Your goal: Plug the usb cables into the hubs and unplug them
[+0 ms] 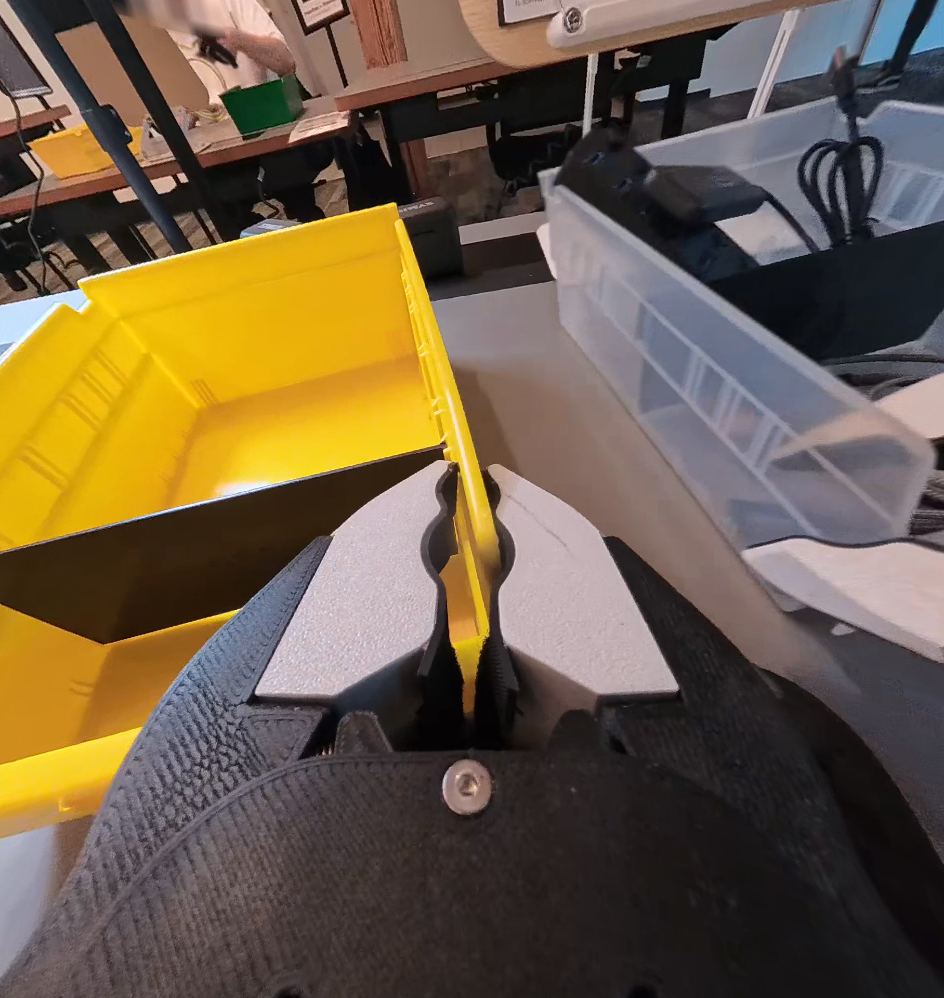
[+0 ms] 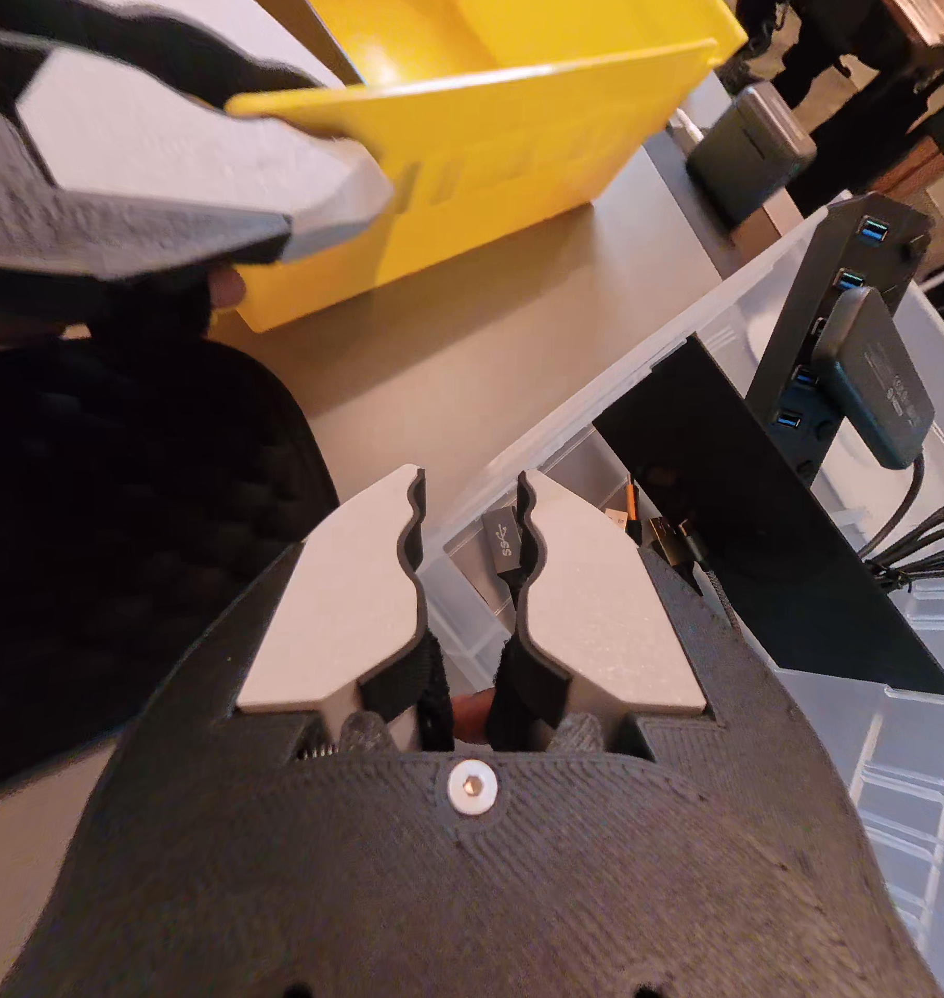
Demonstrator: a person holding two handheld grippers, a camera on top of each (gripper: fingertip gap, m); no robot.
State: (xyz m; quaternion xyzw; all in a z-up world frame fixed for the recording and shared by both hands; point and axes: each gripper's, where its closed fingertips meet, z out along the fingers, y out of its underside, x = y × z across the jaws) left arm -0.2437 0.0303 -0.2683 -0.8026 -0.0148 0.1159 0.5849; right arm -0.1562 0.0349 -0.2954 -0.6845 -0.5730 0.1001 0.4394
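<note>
My left gripper [image 1: 472, 475] is shut on the right wall of a yellow bin [image 1: 243, 324]; one of its fingers [image 2: 189, 156] shows on that bin [image 2: 513, 151] in the right wrist view. My right gripper [image 2: 471, 486] is open and empty over the near end of a clear plastic bin [image 2: 621, 372]. A grey USB plug [image 2: 499, 545] lies in that bin just beyond my right finger, with other plugs [image 2: 669, 540] beside it. A black USB hub [image 2: 794, 329] with blue ports leans in the bin, a dark adapter [image 2: 875, 378] plugged into it. The hub also shows, blurred, in the left wrist view [image 1: 621, 173].
A black divider [image 1: 189, 540] crosses the yellow bin. Another black divider [image 2: 729, 540] splits the clear bin [image 1: 702, 367], with a black cable bundle [image 1: 837, 178] behind it. A dark grey box [image 2: 750, 151] stands at the table's far edge. Grey tabletop [image 1: 540, 405] lies between the bins.
</note>
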